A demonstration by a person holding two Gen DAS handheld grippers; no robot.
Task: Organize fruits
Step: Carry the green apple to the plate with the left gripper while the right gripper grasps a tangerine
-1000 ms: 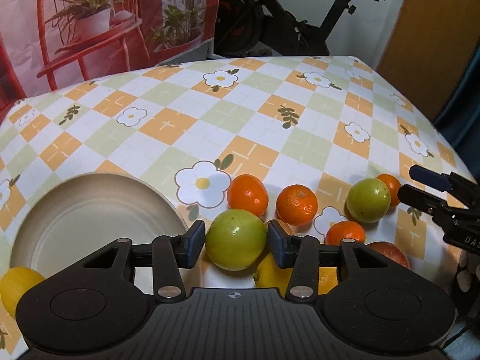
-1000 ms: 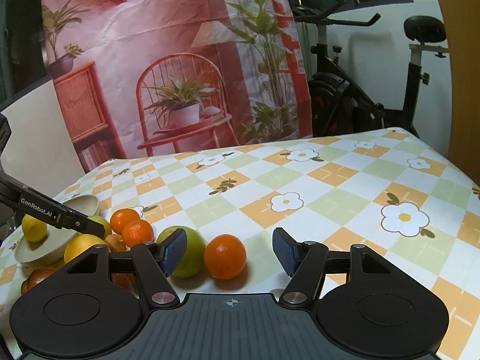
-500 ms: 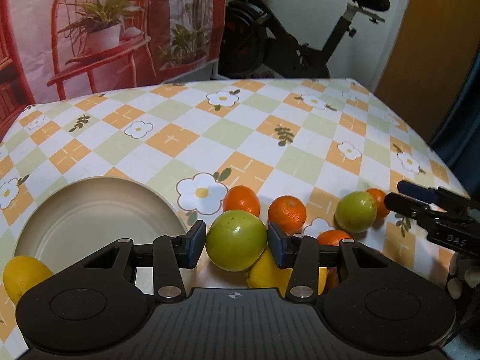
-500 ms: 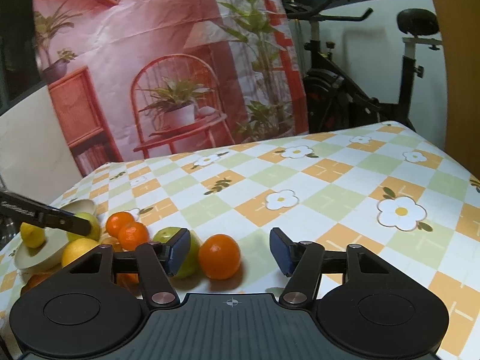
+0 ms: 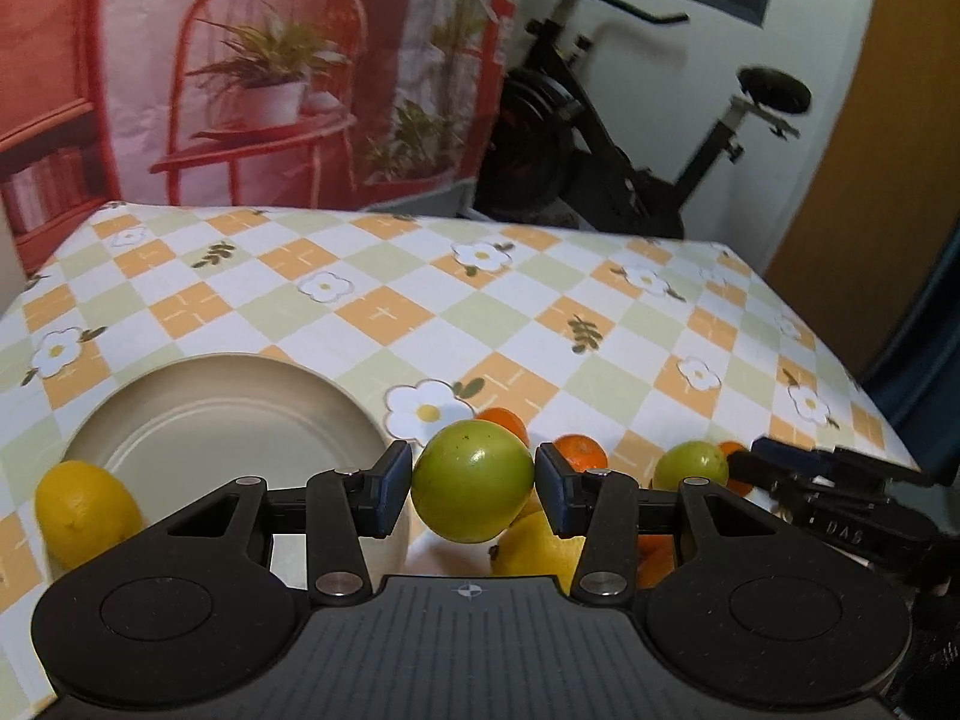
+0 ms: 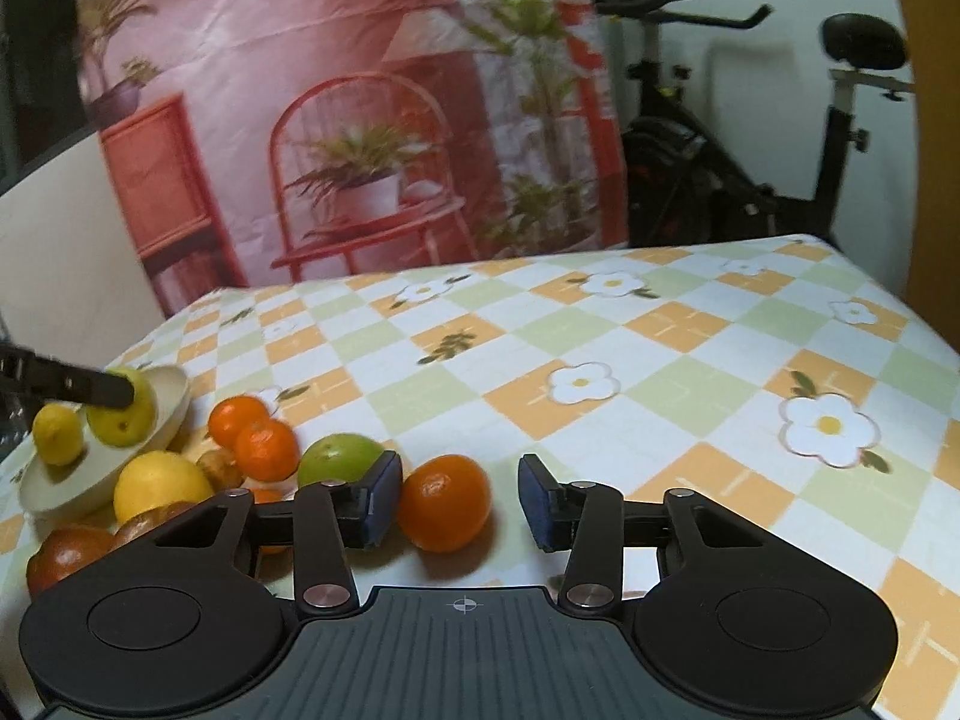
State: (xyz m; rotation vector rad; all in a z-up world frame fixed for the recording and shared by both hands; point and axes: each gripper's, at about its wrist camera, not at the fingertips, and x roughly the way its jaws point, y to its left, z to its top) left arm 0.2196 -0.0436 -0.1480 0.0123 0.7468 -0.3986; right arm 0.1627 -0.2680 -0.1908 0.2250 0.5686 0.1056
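a smooth, round green fruit [image 5: 473, 481] is sitting pinched in the left gripper [image 5: 474, 495], lifted beside the matte beige plate [image 5: 228, 414] holding a lemon [image 5: 84, 511]. the right gripper [image 6: 459, 501] has just been closing around a glossy orange [image 6: 445, 503] on the checked tablecloth [image 6: 690, 384], its left pad touching, the right pad apart.

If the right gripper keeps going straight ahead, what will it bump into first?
Probably the orange: it sits between the right gripper's closing jaws, near the left pad, which has a green fruit just behind it. Depth is hard to judge.
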